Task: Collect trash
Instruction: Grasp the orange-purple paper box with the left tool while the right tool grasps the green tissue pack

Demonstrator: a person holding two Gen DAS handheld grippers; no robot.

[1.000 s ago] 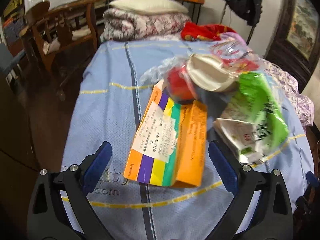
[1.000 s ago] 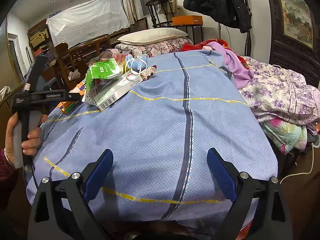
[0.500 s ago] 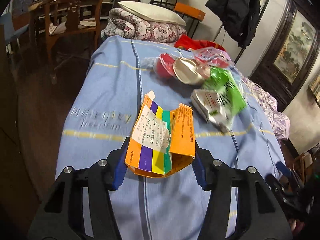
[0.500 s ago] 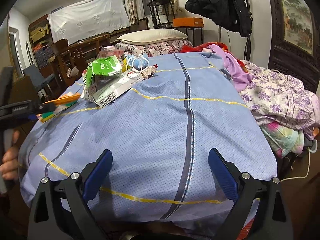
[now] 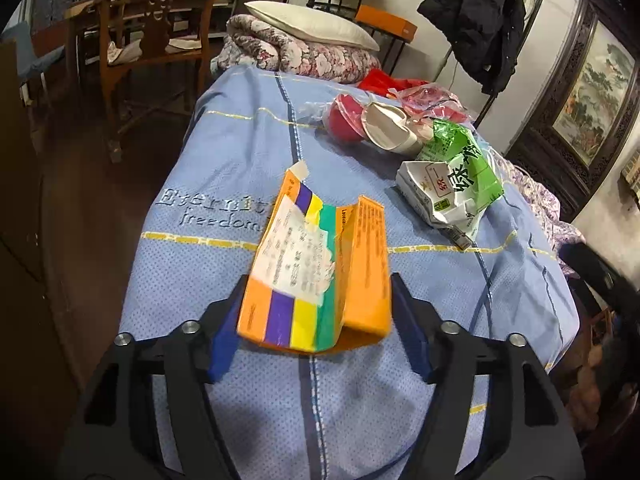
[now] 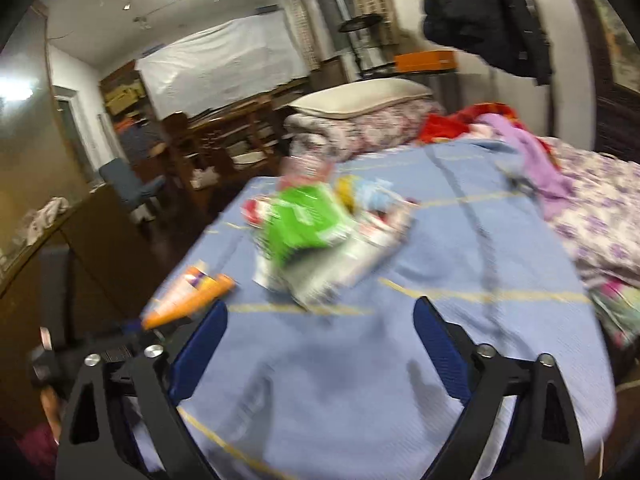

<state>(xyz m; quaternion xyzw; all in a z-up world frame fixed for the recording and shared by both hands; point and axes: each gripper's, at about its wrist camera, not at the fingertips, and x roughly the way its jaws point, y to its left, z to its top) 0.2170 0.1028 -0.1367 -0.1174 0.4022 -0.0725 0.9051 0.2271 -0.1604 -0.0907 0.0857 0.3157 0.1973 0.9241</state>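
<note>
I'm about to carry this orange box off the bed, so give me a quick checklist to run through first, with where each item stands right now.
1. Left hand-held gripper shut on the orange box: ok, a blue pad on each side.
2. Box clear of the blanket: ok, the right wrist view shows it raised.
3. Grip firmness: cannot tell; the box is bent between the pads.
4. Right hand-held gripper free: ok, open, nothing in it.
5. Remaining trash in view: ok, green packet and red cup lie on the blanket.
6. Trash bin located: cannot tell, none in view.
</note>
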